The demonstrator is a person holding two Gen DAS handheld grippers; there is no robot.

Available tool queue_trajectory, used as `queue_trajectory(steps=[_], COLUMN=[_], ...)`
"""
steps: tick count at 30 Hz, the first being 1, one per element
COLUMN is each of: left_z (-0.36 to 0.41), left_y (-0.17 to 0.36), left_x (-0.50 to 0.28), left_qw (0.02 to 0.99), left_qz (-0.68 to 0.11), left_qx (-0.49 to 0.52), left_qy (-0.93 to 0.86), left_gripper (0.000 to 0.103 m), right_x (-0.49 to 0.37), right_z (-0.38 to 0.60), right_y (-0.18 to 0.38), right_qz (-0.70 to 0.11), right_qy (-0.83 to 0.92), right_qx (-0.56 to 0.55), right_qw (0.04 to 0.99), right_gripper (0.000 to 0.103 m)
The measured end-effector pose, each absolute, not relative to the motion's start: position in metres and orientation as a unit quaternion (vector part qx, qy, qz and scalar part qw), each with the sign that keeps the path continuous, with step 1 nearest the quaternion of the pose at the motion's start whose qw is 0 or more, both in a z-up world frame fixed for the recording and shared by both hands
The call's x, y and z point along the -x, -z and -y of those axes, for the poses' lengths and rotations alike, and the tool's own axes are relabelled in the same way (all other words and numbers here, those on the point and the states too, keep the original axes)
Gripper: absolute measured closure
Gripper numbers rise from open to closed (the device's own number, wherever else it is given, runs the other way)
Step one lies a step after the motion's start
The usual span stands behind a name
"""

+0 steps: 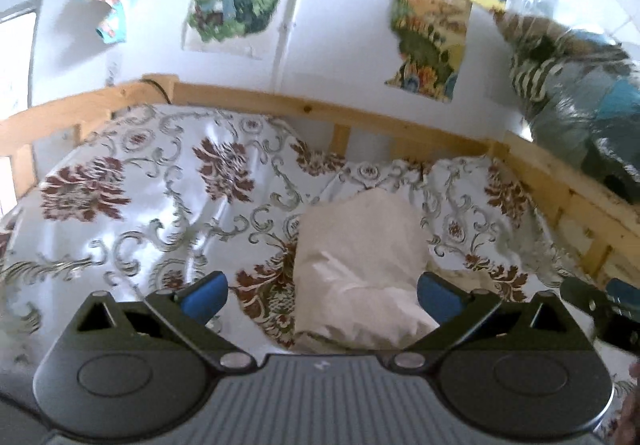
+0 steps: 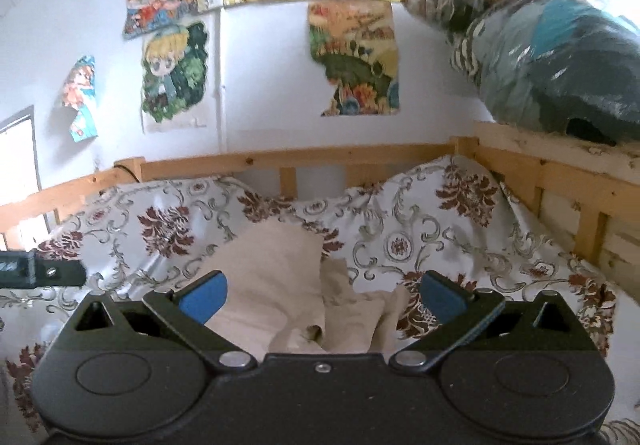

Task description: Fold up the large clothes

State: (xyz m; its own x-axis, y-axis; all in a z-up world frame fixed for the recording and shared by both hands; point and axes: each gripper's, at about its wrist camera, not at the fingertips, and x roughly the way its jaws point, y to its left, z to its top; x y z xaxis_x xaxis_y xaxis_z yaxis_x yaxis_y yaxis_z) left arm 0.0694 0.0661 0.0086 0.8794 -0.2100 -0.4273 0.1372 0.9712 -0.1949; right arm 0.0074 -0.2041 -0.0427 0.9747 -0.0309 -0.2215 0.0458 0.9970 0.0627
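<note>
A cream garment [image 1: 356, 261] lies in a bunched, partly folded heap on the flowered bedspread [image 1: 132, 201]. In the left wrist view it sits ahead of my left gripper [image 1: 322, 295], whose blue pads stand wide open above it with nothing pinched. The right wrist view shows the same cream garment [image 2: 280, 285] rumpled below my right gripper [image 2: 322, 295], also wide open and holding nothing. The other gripper's black body pokes in at the right edge [image 1: 600, 305] of the left view and at the left edge [image 2: 40, 269] of the right view.
A pale wooden bed rail [image 1: 360, 117] runs along the back and right side [image 2: 560, 173]. A plastic-wrapped bundle of dark clothes [image 2: 560, 53] rests on the right rail. Colourful pictures [image 2: 352, 57] hang on the white wall. A window or doorway [image 2: 16, 157] shows at far left.
</note>
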Motion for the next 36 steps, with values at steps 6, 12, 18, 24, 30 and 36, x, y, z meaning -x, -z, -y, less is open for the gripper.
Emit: queue_trajectory(steps=[6, 12, 18, 24, 30, 36], left_z=[-0.076, -0.079, -0.076, -0.07, -0.07, -0.07], left_y=[-0.012, -0.006, -0.003, -0.001, -0.001, -0.001], left_x=[-0.027, -0.005, -0.006, -0.004, -0.004, -0.005], left_qw=[0.969, 0.968, 0.965, 0.965, 0.964, 0.964], left_qz=[-0.217, -0.219, -0.238, -0.242, -0.246, -0.246], left_qx=[0.077, 0.066, 0.054, 0.034, 0.034, 0.032], left_qy=[0.094, 0.098, 0.094, 0.097, 0.096, 0.095], left_gripper=[0.001, 0.001, 0.001, 0.001, 0.001, 0.001], right_x=[0.031, 0.061, 0.059, 0.057, 0.054, 0.053], right_z=[0.192, 0.186, 0.19, 0.189, 0.191, 0.191], right_y=[0.038, 0.041, 0.044, 0.047, 0.048, 0.049], right_qz=[-0.101, -0.111, -0.136, -0.143, -0.149, -0.155], right_qy=[0.013, 0.027, 0.041, 0.036, 0.037, 0.037], right_qx=[-0.03, -0.02, -0.038, -0.035, -0.04, -0.043], right_qw=[0.994, 0.993, 0.989, 0.988, 0.987, 0.986], right_gripper=[0.001, 0.001, 0.001, 0.001, 0.001, 0.001])
